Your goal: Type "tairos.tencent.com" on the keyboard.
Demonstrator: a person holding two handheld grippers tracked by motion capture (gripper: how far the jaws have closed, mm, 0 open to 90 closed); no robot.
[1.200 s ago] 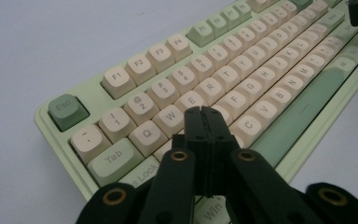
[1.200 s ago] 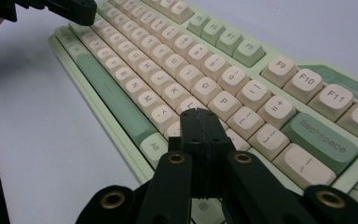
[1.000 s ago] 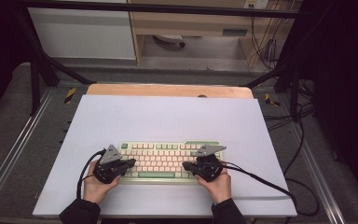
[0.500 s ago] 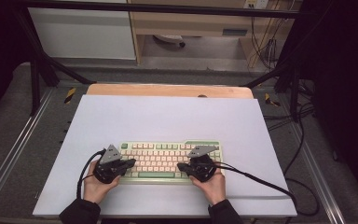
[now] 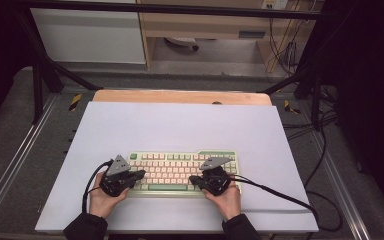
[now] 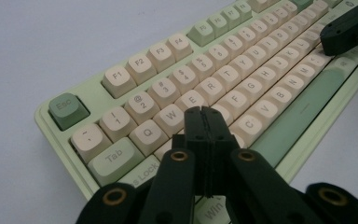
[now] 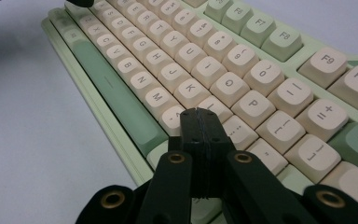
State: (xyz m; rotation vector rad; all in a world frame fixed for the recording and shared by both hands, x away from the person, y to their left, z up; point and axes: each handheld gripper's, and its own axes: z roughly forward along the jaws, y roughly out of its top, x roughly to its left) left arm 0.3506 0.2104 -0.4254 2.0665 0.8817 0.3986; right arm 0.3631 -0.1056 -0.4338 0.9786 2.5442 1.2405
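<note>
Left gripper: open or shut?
Shut. The left gripper has its two black jaws pressed flat together with nothing between them, tips over the keyboard.

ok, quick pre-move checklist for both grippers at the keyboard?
1. Left gripper shut, nothing between the fingers: ok.
2. Right gripper shut, nothing held: ok.
3. Left tip over the left letter keys, near the E key: ok; whether it touches a key: cannot tell.
4. Right tip over the right letter keys, near the K key: ok; touching or not: cannot tell.
5. Keyboard flat and square on the white table sheet: ok.
6. Cables trail off to the sides, off the keys: ok.
</note>
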